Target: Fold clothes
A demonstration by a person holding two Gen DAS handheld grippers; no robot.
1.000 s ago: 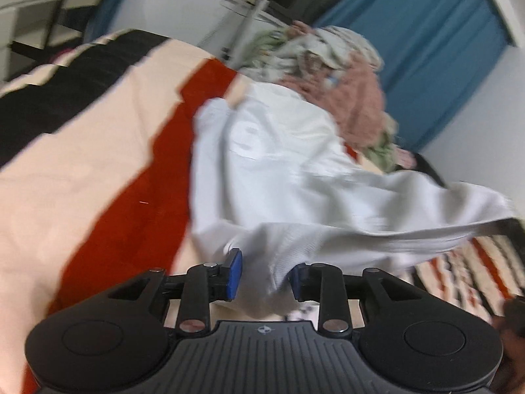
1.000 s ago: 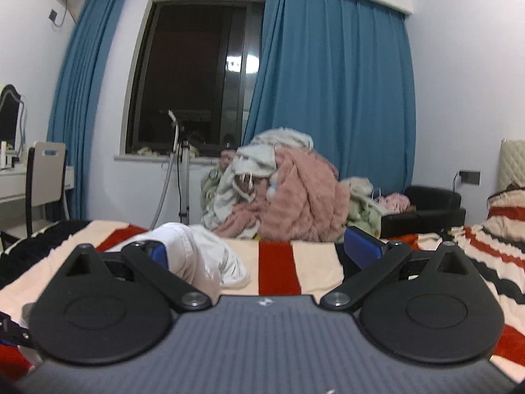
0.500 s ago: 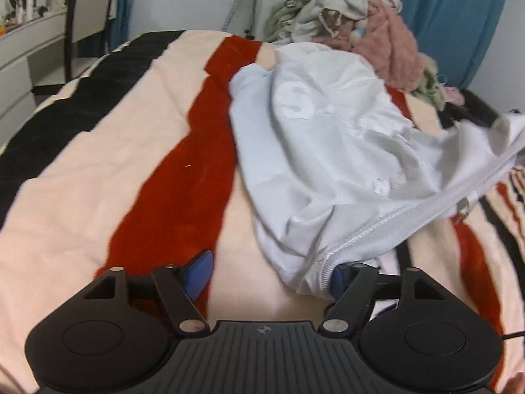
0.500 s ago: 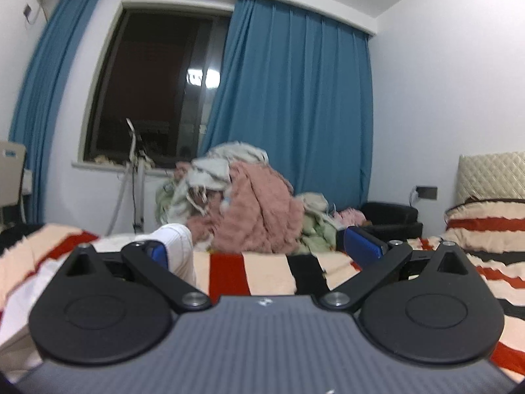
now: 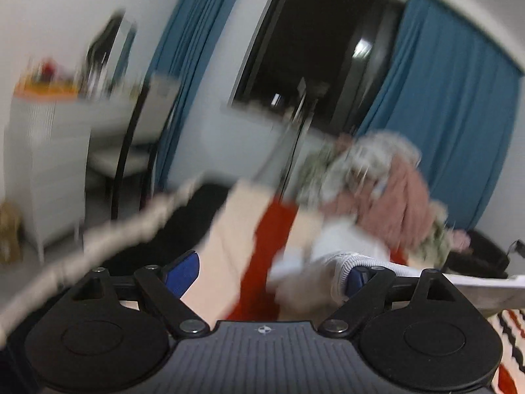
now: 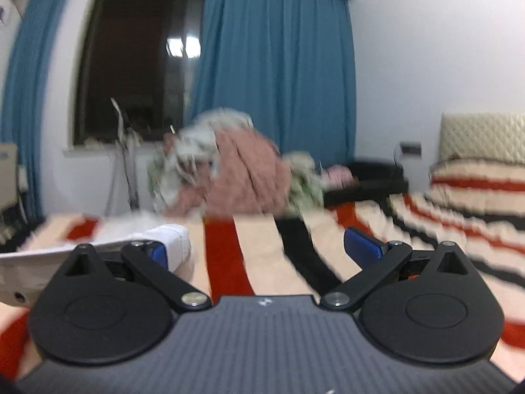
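**Spreading jaws on both grippers, white garment draped over inner fingers**

Left gripper (image 5: 272, 274): jaws stand wide apart, nothing pinched between them. The ribbed hem of the white garment (image 5: 344, 259) is hooked over the blue pad of its right-hand finger (image 5: 356, 277), at about 3 o'clock of the jaw gap. Cloth runs off from there toward 3 o'clock of the frame. The view is heavily blurred.

Right gripper (image 6: 262, 249): jaws likewise wide apart, gripping nothing. The white garment (image 6: 174, 239) wraps over the tip of its left-hand finger (image 6: 157, 252), at roughly 9 o'clock of the gap, and trails away toward 9 o'clock as a flat sheet. Whether the cloth is merely resting on each finger or snagged cannot be told.

The garment lies over the striped blanket (image 6: 249, 249), banded red, cream and black, covering the bed.

At 12 o'clock in both views, a heap of mixed laundry (image 6: 229, 170) sits at the far edge of the bed, pink and pale green pieces among it. Behind stand blue curtains (image 6: 279, 65) and a dark window (image 6: 137, 65). A white dresser (image 5: 49, 170) shows at 9 o'clock in the left wrist view.
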